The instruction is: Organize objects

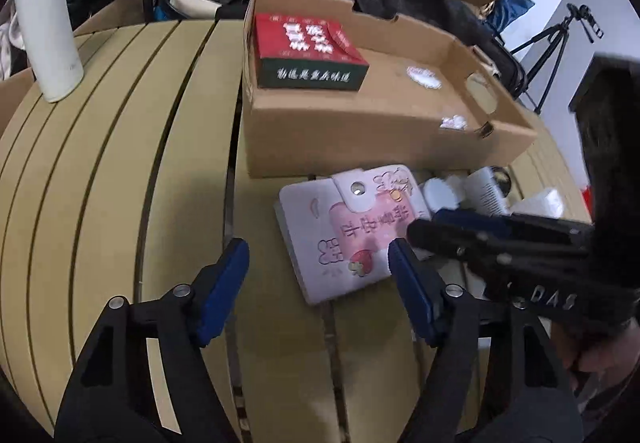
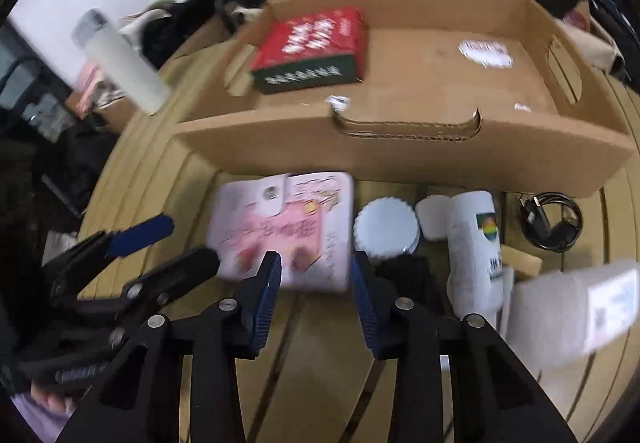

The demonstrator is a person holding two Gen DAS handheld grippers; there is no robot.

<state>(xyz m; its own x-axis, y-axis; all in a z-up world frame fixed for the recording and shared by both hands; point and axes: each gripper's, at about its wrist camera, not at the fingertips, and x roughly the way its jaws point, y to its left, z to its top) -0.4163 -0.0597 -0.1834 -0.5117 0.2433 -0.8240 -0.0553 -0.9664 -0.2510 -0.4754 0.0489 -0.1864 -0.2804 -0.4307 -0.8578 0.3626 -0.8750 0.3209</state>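
A shallow cardboard tray (image 1: pixel 340 147) (image 2: pixel 400 159) stands on the slatted tan table and holds a red and green box (image 1: pixel 310 51) (image 2: pixel 310 49) in its left part. In front of the tray lies a pink and white notebook with a snap flap (image 1: pixel 352 231) (image 2: pixel 280 231). My left gripper (image 1: pixel 320 275) is open and empty, just left of the notebook's near edge. My right gripper (image 2: pixel 316 275) is open and empty, its fingers over the notebook's near right corner. The right gripper also shows in the left wrist view (image 1: pixel 460 231).
Right of the notebook lie a white round lid (image 2: pixel 386 229), a white tube on its side (image 2: pixel 474 247), a coiled black cable (image 2: pixel 552 221) and a white packet (image 2: pixel 572 307). A tall white bottle (image 1: pixel 44 23) (image 2: pixel 120 59) stands at the table's far left. Dark clothes pile behind the tray.
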